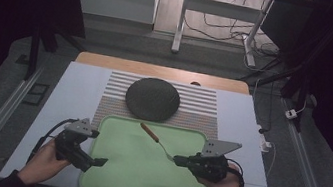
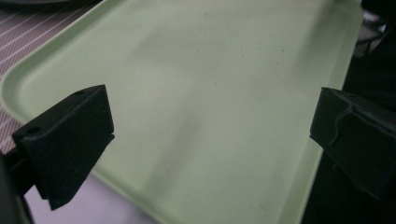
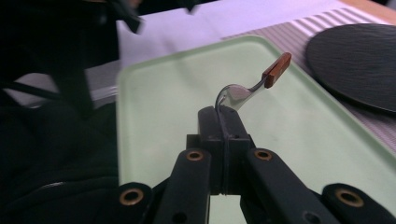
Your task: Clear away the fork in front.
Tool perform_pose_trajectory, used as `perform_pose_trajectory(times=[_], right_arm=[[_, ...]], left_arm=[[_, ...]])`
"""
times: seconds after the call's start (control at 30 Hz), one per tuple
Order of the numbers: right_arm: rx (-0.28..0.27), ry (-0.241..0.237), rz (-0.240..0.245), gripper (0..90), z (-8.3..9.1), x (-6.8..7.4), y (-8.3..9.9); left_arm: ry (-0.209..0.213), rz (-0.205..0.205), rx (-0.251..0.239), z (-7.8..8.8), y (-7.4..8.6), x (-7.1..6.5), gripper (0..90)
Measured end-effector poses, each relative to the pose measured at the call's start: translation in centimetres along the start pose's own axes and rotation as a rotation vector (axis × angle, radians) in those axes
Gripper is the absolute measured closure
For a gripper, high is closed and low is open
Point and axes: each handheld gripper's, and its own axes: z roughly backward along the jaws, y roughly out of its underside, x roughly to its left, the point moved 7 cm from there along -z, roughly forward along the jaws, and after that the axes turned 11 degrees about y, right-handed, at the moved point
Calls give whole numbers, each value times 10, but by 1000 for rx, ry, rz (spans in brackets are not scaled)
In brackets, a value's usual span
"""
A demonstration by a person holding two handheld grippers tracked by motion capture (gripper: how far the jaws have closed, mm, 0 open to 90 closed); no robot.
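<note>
High view first: we hold the right gripper over the green tray, its jaws closed tight on the metal end of a spoon, whose wooden handle points toward the dark round plate on the striped mat. Our left gripper hovers at the tray's left edge, jaws wide apart and holding nothing. To set the spoon down well, we judge we should lower it level, keep the grip firm until it touches, then release gently.

No readable text, labels or numbers.
</note>
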Motion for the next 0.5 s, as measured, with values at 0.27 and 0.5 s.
perform_pose_trajectory(times=[0.27,0.5], right_arm=[[-13,-140,8,900,0,14,1],[-10,-223,23,900,-3,23,1]], left_arm=[[23,-117,83,-29,-26,3,0],[91,-230,157,-52,-47,2,8]])
